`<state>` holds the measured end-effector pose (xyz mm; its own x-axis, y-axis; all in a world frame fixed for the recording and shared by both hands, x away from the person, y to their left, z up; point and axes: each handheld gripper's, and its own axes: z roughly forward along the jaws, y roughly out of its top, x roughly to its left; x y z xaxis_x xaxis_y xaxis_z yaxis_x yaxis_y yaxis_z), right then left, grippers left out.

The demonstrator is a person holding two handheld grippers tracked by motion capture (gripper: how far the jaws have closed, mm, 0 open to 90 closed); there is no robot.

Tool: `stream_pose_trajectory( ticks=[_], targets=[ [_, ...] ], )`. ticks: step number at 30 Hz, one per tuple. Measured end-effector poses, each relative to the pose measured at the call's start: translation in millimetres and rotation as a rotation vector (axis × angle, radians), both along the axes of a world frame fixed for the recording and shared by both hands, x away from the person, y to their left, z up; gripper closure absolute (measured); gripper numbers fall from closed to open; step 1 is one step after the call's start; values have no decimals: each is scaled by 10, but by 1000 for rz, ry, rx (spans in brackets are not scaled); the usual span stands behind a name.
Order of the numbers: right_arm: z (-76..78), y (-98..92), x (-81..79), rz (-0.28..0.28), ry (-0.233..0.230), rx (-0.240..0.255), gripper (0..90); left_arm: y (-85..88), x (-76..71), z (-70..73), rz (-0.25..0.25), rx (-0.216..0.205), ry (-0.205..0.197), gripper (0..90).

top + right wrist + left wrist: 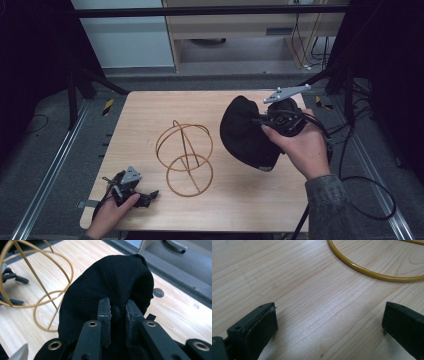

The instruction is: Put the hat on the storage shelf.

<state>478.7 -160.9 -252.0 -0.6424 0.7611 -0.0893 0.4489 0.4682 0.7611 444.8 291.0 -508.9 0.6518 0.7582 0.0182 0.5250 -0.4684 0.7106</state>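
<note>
A black cap (245, 132) hangs above the right half of the wooden table (210, 210), pinched in my right gripper (267, 121). In the right gripper view the two jaws are shut on a fold of the cap (110, 287), my right gripper (118, 307) biting its fabric. A gold wire hat stand (185, 157) stands at the table's middle, left of the cap. My left gripper (150, 196) rests low at the front left corner, jaws open and empty. In the left gripper view the left gripper (329, 323) has bare wood between its jaws, and the stand's base ring (372, 273) curves ahead.
The table's front edge lies just behind my left hand. Cables (367, 197) trail off the right side near a metal rail. Dark frame legs (75, 95) and grey floor surround the table, and a cabinet (240, 30) stands beyond the far edge.
</note>
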Motion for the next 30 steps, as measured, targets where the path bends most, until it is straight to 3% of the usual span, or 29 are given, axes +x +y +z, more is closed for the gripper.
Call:
stream_pose_trajectory(
  ticks=[10,16,30],
  targets=[
    [237,91,-44,17,-50,23,776,-1,-1,0,0,0,0,0],
    [361,177,-58,38,-62,66,777,-1,-1,2,-2,2,2,0],
    [654,471,-103,96,-102,74,777,-5,-2,1,-2,0,2,0]
  ],
)
